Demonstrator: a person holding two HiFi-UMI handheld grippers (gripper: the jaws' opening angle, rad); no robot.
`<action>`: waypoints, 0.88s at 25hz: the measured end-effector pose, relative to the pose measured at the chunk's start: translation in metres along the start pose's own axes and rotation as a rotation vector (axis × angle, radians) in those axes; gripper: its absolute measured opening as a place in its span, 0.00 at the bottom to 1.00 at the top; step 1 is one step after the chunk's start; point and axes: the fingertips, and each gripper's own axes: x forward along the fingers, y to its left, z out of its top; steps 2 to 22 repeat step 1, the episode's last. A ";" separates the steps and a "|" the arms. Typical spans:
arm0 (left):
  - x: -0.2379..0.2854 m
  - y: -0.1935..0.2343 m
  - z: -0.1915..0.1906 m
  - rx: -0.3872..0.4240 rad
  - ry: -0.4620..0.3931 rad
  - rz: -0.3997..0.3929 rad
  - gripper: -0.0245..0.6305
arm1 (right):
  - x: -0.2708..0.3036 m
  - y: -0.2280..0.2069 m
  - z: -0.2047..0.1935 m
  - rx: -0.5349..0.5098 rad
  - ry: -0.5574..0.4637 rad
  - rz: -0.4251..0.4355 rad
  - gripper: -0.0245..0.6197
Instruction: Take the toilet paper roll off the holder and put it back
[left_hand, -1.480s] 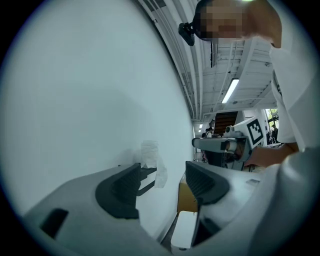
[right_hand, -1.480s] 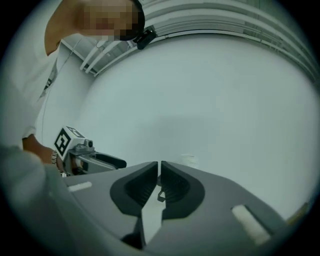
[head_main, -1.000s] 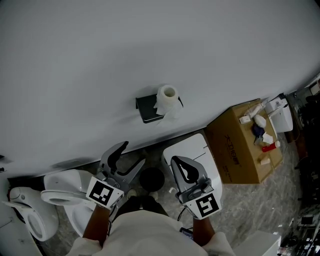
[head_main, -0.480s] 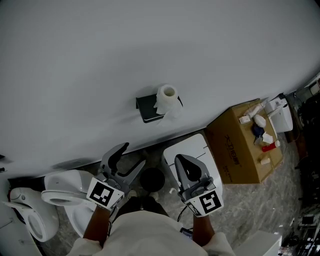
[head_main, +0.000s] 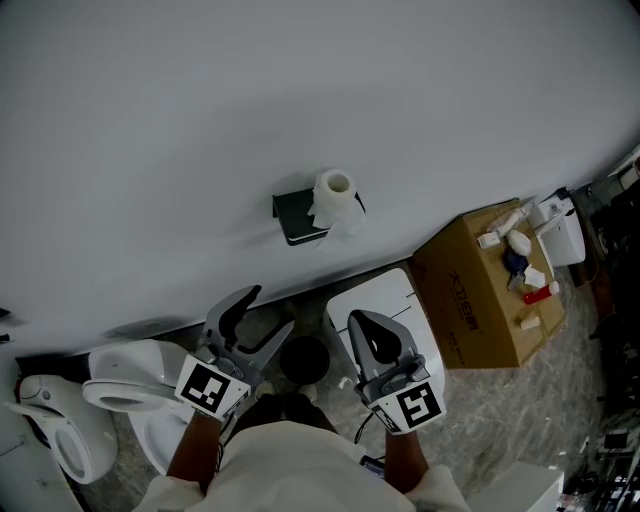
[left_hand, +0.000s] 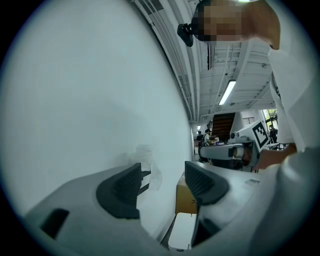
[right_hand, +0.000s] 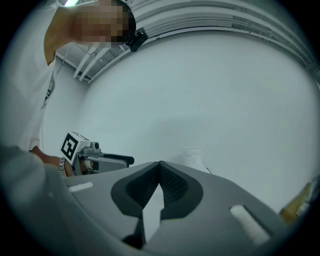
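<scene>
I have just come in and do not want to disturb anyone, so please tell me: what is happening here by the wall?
A person faces a white wall with a claw in each hand. The toilet paper roll sits on its black holder on the wall. Neither claw touches it; both are held below it, well apart from it. The left claw is open with nothing between its jaws. The right claw is shut and empty. The roll has not yet been taken off.
</scene>
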 end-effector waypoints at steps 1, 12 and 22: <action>0.000 -0.001 0.001 0.000 -0.001 -0.001 0.44 | 0.000 0.001 -0.001 0.002 0.001 0.001 0.05; 0.000 -0.001 0.001 0.000 -0.001 -0.001 0.44 | 0.000 0.001 -0.001 0.002 0.001 0.001 0.05; 0.000 -0.001 0.001 0.000 -0.001 -0.001 0.44 | 0.000 0.001 -0.001 0.002 0.001 0.001 0.05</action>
